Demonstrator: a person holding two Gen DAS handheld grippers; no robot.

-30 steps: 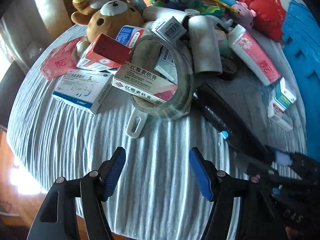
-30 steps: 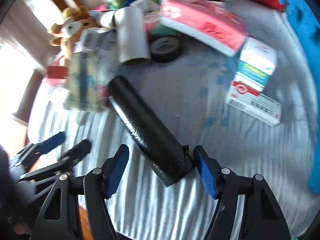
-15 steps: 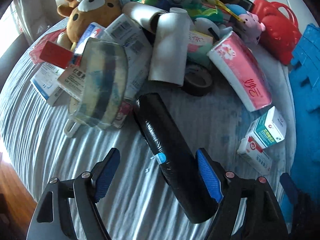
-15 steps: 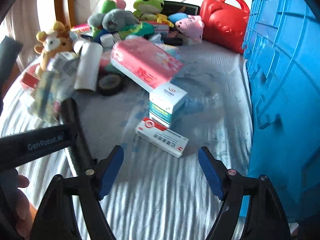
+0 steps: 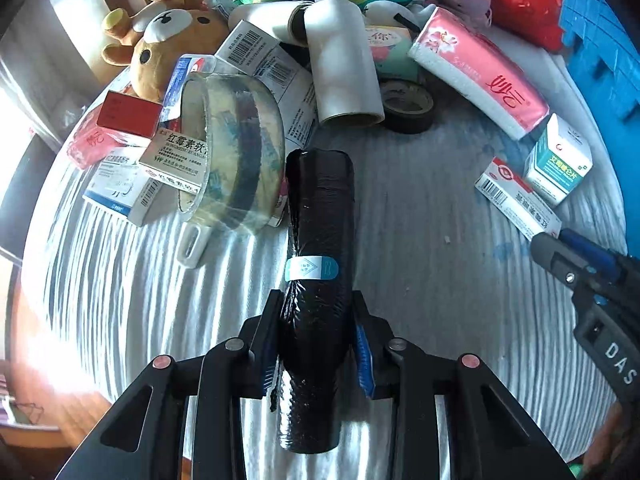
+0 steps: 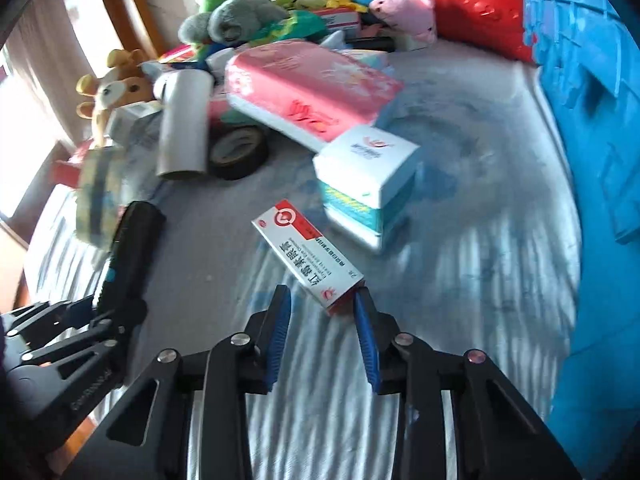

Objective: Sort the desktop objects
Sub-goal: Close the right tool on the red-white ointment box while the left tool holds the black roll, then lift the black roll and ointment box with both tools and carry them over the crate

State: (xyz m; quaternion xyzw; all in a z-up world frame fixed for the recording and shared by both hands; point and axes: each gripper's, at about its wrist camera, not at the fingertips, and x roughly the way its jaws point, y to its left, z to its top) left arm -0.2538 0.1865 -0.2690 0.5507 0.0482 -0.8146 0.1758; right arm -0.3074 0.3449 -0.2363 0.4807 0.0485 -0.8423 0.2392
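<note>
1. Two grips are closing at once, so settle the nearer one first: your left gripper (image 5: 316, 344) has its jaws closing on the black roll (image 5: 320, 280), and both blue pads already press its near end. The roll lies on the striped cloth (image 5: 440, 300) near the desk's front edge, pointing away from you.
2. Hold that roll firmly before you lift; you have it by one end, so I judge the far end will sag and may brush the clear tape dispenser (image 5: 236, 168) that lies just beside it on the left.
3. Your right gripper (image 6: 322, 320) is narrowing too, but its pads are not yet on anything. The red-and-white medicine box (image 6: 308, 256) has only its near corner between the fingertips, lying skewed across them.
4. Push in a little further, or square the wrist to the box's long sides, so the pads meet flat faces and not a corner; otherwise it will likely twist out.
5. Further back, the teal-and-white box (image 6: 368, 184) sits just beside it; keep the right-hand finger clear of it.
6. Along the right edge stands the blue crate (image 6: 592, 160), the likely place for sorted things.
</note>
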